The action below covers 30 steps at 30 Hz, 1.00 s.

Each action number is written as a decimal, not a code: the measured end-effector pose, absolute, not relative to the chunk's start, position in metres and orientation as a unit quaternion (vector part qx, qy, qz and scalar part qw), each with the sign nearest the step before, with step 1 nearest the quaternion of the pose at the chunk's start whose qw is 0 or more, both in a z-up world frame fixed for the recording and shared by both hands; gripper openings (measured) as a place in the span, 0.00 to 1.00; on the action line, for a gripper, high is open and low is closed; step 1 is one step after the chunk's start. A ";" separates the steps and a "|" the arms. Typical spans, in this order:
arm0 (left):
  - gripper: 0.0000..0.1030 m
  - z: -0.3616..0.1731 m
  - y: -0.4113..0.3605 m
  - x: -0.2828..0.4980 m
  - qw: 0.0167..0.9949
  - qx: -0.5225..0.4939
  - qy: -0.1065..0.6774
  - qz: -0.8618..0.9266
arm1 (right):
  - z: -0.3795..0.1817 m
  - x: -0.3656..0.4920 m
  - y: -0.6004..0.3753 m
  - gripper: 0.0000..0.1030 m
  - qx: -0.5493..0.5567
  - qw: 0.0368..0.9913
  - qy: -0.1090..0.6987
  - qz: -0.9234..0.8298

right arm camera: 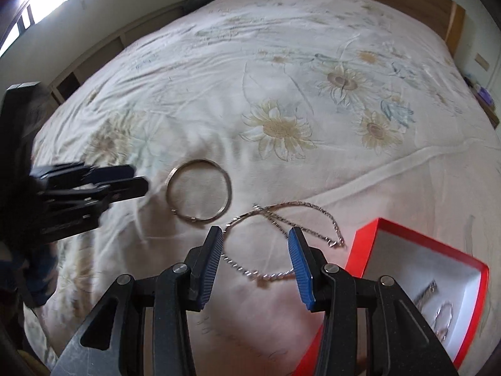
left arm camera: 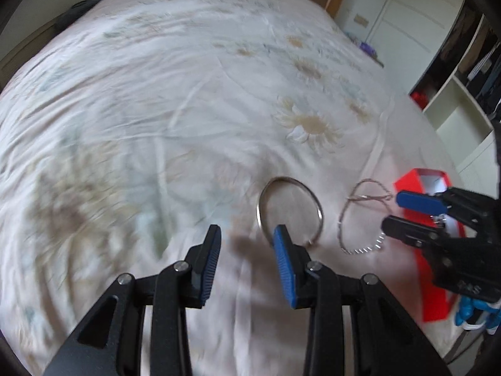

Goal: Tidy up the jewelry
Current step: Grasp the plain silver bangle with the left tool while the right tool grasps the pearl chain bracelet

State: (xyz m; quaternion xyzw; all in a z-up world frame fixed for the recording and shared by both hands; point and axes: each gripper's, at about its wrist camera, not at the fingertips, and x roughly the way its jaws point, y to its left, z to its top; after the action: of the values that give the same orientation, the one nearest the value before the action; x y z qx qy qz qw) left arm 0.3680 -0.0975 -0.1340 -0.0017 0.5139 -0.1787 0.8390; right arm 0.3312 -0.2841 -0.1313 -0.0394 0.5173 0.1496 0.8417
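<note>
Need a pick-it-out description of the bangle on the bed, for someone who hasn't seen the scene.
Start from the bed with the sunflower cover, then find the red box near its close edge. Two silver pieces lie left of it; the bangle is the farther one. It is a rigid closed hoop lying flat, whereas the chain beside the box is thin, twisted and loosely looped.

No legible text; only blurred marks on the tongs' black bodies.
</note>
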 end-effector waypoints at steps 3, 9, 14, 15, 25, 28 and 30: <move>0.32 -0.153 -0.112 0.382 0.833 0.025 0.525 -0.170 | -0.140 0.343 -0.286 0.42 -0.044 0.834 0.527 0.159; 0.26 -0.159 -0.120 0.390 0.842 0.039 0.509 -0.175 | -0.160 0.360 -0.279 0.43 -0.091 0.817 0.546 0.161; 0.04 -0.149 -0.108 0.385 0.858 0.025 0.482 -0.175 | -0.166 0.368 -0.276 0.44 -0.125 0.806 0.555 0.164; 0.04 -0.147 -0.106 0.384 0.862 0.023 0.477 -0.171 | -0.168 0.369 -0.274 0.45 -0.132 0.803 0.557 0.164; 0.04 -0.126 -0.073 0.374 0.881 -0.006 0.451 -0.146 | -0.176 0.375 -0.259 0.23 -0.200 0.789 0.558 0.161; 0.04 -0.124 -0.068 0.369 0.882 -0.007 0.449 -0.143 | -0.170 0.373 -0.257 0.09 -0.204 0.795 0.549 0.160; 0.04 -0.121 -0.065 0.365 0.882 -0.006 0.449 -0.141 | -0.160 0.368 -0.257 0.06 -0.197 0.804 0.535 0.166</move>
State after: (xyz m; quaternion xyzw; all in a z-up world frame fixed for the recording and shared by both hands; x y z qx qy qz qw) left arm 0.3653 -0.0645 -0.1213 -0.0065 0.4486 -0.1414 0.8824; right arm 0.3679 -0.2572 -0.1604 -0.1968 0.5355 0.1655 0.8044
